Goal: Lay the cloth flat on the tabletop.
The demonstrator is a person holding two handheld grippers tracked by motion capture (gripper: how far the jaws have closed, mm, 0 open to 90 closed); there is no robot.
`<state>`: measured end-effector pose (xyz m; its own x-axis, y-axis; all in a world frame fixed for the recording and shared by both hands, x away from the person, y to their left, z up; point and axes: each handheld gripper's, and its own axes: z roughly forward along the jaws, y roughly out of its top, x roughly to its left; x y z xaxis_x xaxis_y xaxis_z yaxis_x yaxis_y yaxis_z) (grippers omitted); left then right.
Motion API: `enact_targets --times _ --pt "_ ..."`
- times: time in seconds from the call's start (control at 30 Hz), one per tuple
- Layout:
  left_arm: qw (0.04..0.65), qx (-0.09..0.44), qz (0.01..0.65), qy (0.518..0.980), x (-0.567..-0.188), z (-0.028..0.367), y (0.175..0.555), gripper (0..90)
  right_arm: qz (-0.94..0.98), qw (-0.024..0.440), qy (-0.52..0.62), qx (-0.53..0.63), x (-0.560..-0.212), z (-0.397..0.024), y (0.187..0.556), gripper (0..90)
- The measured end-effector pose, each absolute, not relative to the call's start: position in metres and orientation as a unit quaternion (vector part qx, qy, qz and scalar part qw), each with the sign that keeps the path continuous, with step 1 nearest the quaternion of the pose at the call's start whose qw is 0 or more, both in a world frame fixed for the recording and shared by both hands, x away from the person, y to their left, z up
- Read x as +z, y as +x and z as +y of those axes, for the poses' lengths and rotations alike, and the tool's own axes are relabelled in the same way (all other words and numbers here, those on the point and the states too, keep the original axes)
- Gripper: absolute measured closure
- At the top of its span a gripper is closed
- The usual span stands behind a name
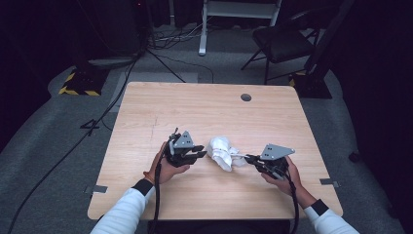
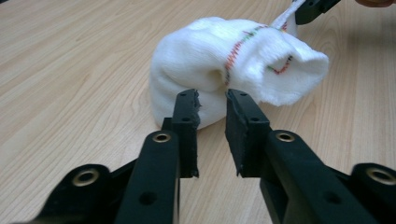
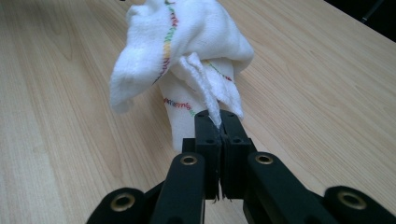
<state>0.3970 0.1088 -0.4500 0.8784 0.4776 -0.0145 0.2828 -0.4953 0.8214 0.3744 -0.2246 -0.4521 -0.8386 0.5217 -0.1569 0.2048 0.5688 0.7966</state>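
Bare table lies open all around; the bunched white cloth alone stands between both grippers

No text, label, brand, number or sign can be read anywhere in these pictures. The white cloth bears only coloured stitching, which forms no letters, and the black-and-yellow striped base on the floor carries stripes alone, with no writing on it.
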Motion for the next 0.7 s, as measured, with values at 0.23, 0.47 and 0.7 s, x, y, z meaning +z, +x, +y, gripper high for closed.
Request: enact_targets --times 0.23,0.47,0.7 --pt "0.448 0.143 0.18 0.864 -0.442 0.08 0.378 34.7 0.868 0.188 0.202 0.412 -0.453 -0.22 0.373 88.4" --pt "0.421 0.151 0.146 0.882 -0.444 0.06 0.374 26.7 0.872 0.185 0.195 0.41 -0.455 -0.215 0.372 88.4" --pt "0.4 0.153 0.125 0.895 -0.448 0.057 0.383 74.3 0.874 0.183 0.191 0.408 -0.455 -0.214 0.372 88.4"
